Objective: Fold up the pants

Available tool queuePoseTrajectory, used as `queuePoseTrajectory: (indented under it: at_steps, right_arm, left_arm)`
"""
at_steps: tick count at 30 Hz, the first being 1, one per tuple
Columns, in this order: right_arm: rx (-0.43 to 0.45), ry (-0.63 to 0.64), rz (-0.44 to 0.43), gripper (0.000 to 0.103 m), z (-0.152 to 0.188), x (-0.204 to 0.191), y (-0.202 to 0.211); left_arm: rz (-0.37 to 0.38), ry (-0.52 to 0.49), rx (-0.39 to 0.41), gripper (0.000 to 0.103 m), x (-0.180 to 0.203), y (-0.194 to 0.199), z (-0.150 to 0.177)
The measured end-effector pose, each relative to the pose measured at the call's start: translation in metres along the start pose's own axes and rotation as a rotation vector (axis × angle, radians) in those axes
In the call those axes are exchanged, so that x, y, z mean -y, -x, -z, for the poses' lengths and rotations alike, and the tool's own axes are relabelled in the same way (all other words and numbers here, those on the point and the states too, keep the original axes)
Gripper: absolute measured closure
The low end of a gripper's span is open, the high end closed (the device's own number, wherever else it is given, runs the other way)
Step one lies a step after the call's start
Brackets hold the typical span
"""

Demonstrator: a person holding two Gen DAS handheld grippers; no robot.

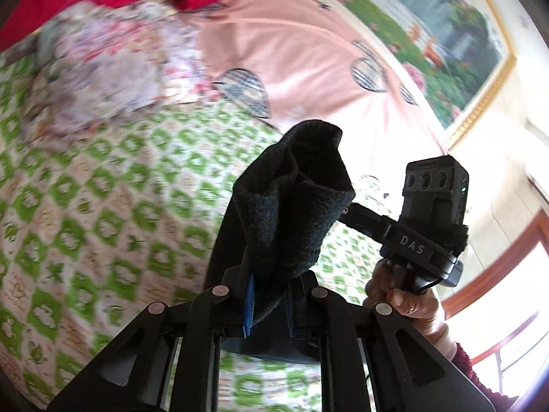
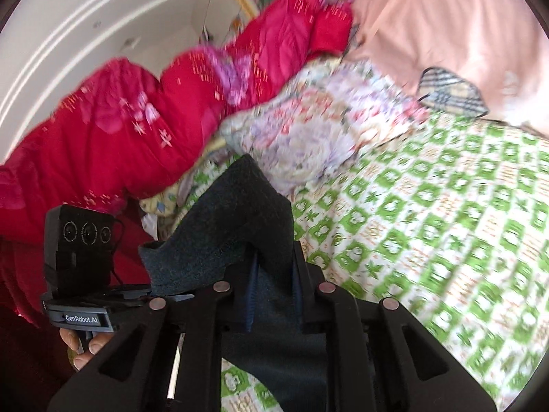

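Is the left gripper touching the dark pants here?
Touching. The left wrist view shows the left gripper with its fingers closed on a bunch of the dark pants, the cloth rising out from between them.

Each camera sits just behind its own fingers, close over the bed, the left view facing right toward the framed picture, the right view facing left toward the red quilt, both sharing the green-patterned sheet.

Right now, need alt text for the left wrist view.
The left gripper is shut on dark pants, lifted above a green-patterned bedspread. To the right, a hand holds the right gripper. Pink bedding lies behind.
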State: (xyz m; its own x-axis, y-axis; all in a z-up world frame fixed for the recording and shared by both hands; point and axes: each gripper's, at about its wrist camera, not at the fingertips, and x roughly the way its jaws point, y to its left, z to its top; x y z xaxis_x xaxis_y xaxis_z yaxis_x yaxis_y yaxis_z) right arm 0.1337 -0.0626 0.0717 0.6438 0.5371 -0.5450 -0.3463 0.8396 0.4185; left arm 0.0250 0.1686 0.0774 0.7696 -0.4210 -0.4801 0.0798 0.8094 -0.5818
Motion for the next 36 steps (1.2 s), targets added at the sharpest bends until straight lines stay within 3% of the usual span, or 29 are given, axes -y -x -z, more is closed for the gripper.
queuePoseTrajectory:
  at_steps: [9,18,28,36]
  right_arm:
    - [0.134,-0.091,0.025,0.085,0.036,0.026,0.077]
    - [0.213,-0.192,0.077,0.087,0.086,0.062,0.14]
    - [0.228,-0.313,0.145,0.09,0.136,0.094,0.168]
    - [0.186,-0.377,0.298,0.09,0.165,0.105,0.186]
  left_arm:
    - [0.067,-0.151,-0.073,0.09,0.082,-0.024,0.027]
    - [0.107,-0.272,-0.193,0.09,0.143,-0.069,0.068]
    - [0.087,-0.375,-0.32,0.09,0.169,-0.118,0.114]
    - [0.071,-0.399,-0.398,0.089,0.171,-0.151,0.14]
